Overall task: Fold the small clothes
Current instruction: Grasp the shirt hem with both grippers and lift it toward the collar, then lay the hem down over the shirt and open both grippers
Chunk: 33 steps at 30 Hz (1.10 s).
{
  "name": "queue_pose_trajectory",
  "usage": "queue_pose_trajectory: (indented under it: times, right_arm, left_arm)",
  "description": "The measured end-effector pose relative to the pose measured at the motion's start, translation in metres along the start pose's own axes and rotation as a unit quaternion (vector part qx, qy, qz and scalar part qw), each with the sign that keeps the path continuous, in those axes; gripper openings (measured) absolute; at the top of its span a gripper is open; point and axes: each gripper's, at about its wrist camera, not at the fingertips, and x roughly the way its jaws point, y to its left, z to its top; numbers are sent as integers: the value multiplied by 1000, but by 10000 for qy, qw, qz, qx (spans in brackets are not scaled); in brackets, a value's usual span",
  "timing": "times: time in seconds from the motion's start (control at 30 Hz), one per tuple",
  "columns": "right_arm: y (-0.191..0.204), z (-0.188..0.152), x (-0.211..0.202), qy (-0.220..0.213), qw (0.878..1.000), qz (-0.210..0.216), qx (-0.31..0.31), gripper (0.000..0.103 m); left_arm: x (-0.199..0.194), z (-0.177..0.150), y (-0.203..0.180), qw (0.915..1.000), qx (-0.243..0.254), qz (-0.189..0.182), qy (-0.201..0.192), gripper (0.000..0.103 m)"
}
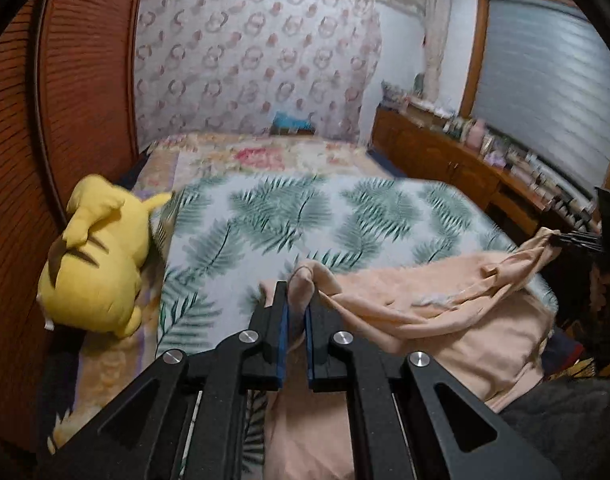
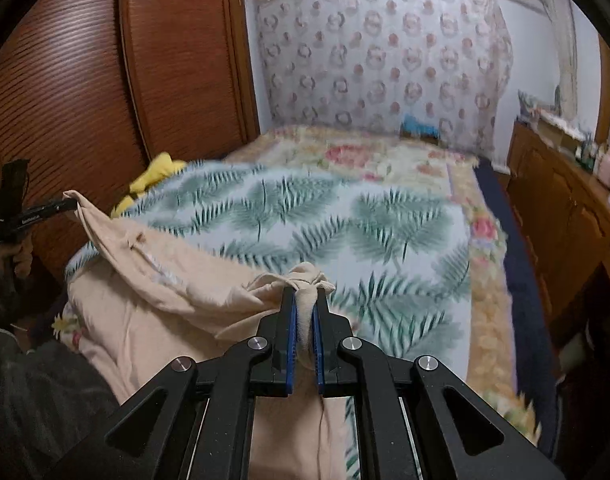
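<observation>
**Both grippers pinching the peach garment over the bed**

The left gripper (image 1: 297,296) has its jaws pressed nearly together on a bunched corner of the peach garment (image 1: 445,312), the cloth squeezed between the blue pads (image 1: 281,340). The right gripper (image 2: 305,300) is clamped the same way on another gathered corner of the garment (image 2: 153,304), a knot of fabric bulging out past its tips. Between the two grippers the garment hangs in a slack, creased band, and the rest of it drapes down toward the person, over the leaf-print blanket (image 1: 273,216) on the bed. A yellow plush toy (image 1: 101,264) lies at the blanket's left edge, beside the wooden wardrobe (image 1: 81,80), well apart from the garment.
</observation>
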Motion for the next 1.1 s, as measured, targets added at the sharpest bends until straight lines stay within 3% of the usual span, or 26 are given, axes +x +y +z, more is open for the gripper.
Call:
queue_pose_trajectory:
  times: [0.1,0.17,0.23,0.43,0.53,0.7,1.1]
  right_arm:
    - [-3,-13,15,379,9992,-79,99,7]
    - [-5,-18,23,562,9983,-146,104,7]
    - [-7,-15,24,597,9980,-153,150,7]
    - [-1,2,20,500,9980,-386,29,12]
    - [2,8,19,402,9981,-461,-58,24]
    - [5,6,18,218,9989,-398,-119,54]
    - [-26,-14,89,639,9971,-308,272,54]
  left_arm:
    - [13,-9,5,9997,-89,-14,218,12]
    - [15,-12,6,9997,-114,7,233,24]
    - [14,-12,8,9998,-133,38,167,43]
    - [16,-4,10,9999,-150,1,19,77]
    - [22,2,8,10000,-75,6,17,77]
    - [42,13,10,9998,76,160,86,77]
    - [103,13,23,9966,197,248,763,77]
